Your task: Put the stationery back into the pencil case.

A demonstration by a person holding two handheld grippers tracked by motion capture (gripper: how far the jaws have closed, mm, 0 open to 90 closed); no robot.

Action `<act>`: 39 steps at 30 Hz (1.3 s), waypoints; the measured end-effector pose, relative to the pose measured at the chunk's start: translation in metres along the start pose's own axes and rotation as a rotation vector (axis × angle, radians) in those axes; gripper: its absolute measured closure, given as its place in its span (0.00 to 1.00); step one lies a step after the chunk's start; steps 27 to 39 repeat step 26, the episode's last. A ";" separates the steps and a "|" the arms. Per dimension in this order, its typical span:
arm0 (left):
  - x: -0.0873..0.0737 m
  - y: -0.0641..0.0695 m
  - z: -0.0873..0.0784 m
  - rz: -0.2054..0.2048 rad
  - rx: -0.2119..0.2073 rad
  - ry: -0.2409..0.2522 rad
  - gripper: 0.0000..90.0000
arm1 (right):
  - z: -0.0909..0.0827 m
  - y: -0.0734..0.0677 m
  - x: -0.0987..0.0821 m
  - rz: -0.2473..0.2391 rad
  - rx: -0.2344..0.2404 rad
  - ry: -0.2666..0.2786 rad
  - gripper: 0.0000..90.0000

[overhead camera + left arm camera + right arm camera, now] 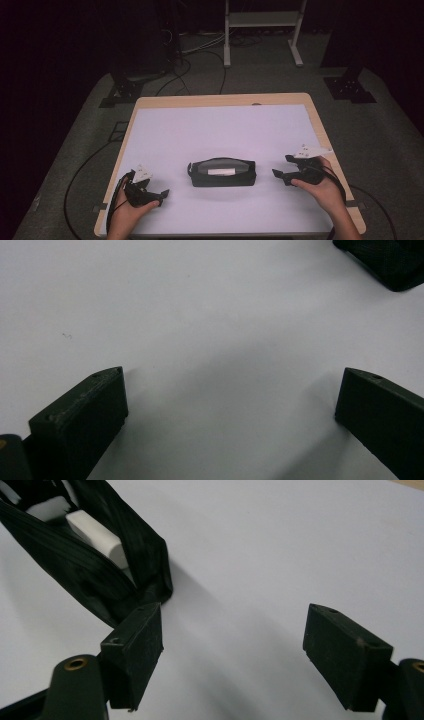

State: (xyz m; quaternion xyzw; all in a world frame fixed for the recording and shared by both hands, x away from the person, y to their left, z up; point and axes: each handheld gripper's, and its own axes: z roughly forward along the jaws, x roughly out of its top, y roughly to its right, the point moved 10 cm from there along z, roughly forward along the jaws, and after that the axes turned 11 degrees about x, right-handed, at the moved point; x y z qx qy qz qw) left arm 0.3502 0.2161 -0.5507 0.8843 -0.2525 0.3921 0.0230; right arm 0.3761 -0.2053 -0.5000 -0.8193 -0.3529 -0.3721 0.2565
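Observation:
A black zip pouch (pixel 222 172) lies in the middle of the white sheet, its top unzipped, with a white block (pixel 95 537) showing inside. My left gripper (pixel 161 196) rests low at the front left, a hand's width from the pouch, its jaws wide apart over bare sheet (pixel 230 385). A corner of the pouch (pixel 385 262) shows far off at the top right of the left gripper view. My right gripper (pixel 281 166) sits just right of the pouch, open with nothing between the jaws (pixel 235 625). One of its fingertips (pixel 135 650) is close beside the pouch's end (pixel 75 575).
The white sheet covers a wooden table (pixel 220 99) with a narrow wood rim. Beyond the far edge stand a white metal frame (pixel 262 30), black stand bases (pixel 349 89) and cables (pixel 180 75) on the grey floor.

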 end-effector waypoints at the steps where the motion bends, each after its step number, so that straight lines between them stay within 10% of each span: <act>1: 0.000 0.000 0.000 -0.001 0.000 0.001 0.00 | 0.000 0.002 -0.004 0.004 -0.011 -0.014 0.25; 18: 0.000 0.000 0.000 -0.002 0.000 0.001 0.00 | 0.002 0.027 -0.043 0.045 -0.103 -0.103 0.24; 39: 0.000 0.000 0.000 -0.002 0.000 0.001 0.00 | 0.003 0.029 -0.049 0.055 -0.109 -0.122 0.23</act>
